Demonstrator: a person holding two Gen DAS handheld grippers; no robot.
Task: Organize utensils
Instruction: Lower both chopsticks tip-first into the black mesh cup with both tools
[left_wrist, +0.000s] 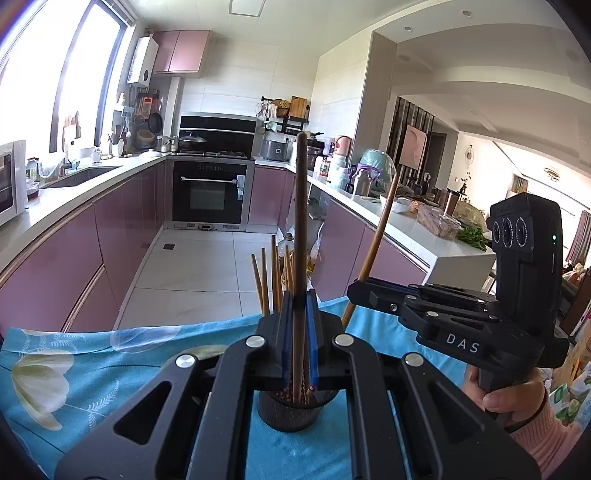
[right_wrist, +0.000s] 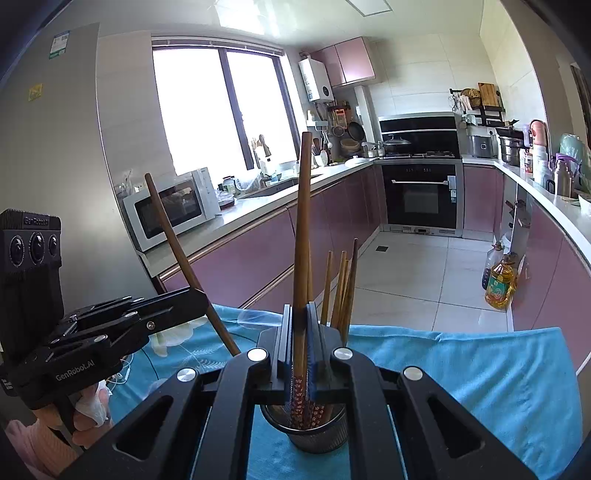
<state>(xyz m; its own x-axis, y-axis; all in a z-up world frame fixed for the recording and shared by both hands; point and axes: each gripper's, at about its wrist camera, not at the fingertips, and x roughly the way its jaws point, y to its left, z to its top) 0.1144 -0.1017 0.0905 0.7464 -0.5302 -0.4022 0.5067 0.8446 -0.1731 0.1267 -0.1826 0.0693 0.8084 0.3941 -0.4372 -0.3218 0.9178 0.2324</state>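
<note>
A dark metal utensil holder (left_wrist: 297, 411) stands on the blue floral cloth (left_wrist: 92, 369), with several wooden chopsticks (left_wrist: 275, 277) upright in it. My left gripper (left_wrist: 300, 332) is shut on one dark brown chopstick (left_wrist: 301, 221), held upright with its lower end in the holder. My right gripper (right_wrist: 300, 339) is shut on another brown chopstick (right_wrist: 303, 221), also upright over the holder (right_wrist: 314, 430). Each gripper shows side-on in the other's view, the right gripper (left_wrist: 354, 291) and the left gripper (right_wrist: 201, 299), each with its chopstick slanting up.
The cloth-covered table ends just beyond the holder (right_wrist: 461, 362). Past it is tiled floor (left_wrist: 195, 266), pink cabinets on both sides, an oven (left_wrist: 208, 194) at the far end, a microwave (right_wrist: 170, 206) and oil bottles (right_wrist: 498, 284) on the floor.
</note>
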